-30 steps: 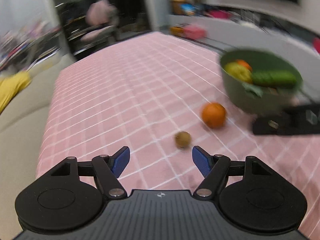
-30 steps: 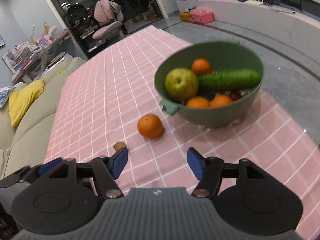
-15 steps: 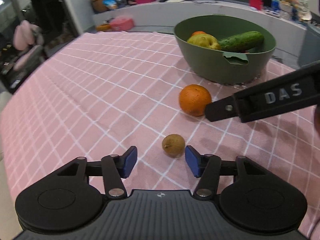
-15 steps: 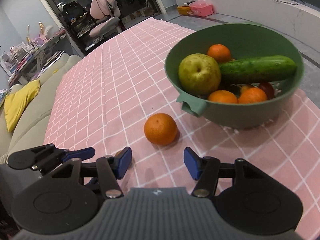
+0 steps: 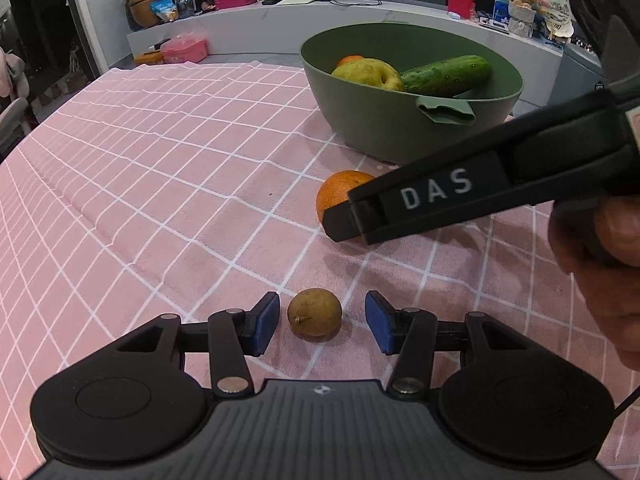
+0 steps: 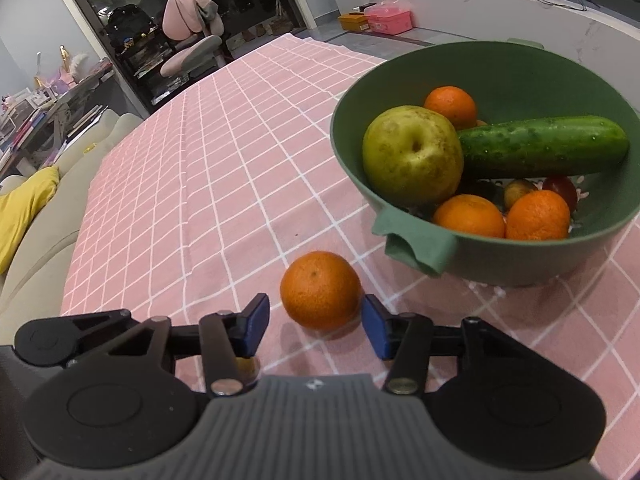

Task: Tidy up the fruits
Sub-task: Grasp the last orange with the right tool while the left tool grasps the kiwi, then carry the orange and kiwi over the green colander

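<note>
Brown and thin-skinned, a small round fruit, probably a longan (image 5: 314, 313), lies on the pink checked tablecloth (image 5: 160, 184) between the blue pads of the left gripper (image 5: 319, 323). Its jaws are spread, with a gap on each side of the fruit and neither pad touching it. That straddling stance looks chosen so a simple squeeze will catch the fruit at its widest part.

Just beyond it, a loose mandarin (image 6: 320, 289) sits on the cloth near the handle of the green bowl (image 6: 520, 72). The right gripper (image 6: 315, 326) frames it the same way: jaws spread, the right pad at or almost at the peel, the left pad standing off a little. Neither fruit is off the table yet. In the left wrist view the right gripper's black finger crosses in front of the mandarin, so the two tools work close side by side.

The bowl already holds a pear (image 6: 412, 156), a cucumber (image 6: 540, 146), several more mandarins and a couple of small dark fruits, so it reads as the collecting place. Both loose fruits seem meant for it, each hand taking the one nearest.
</note>
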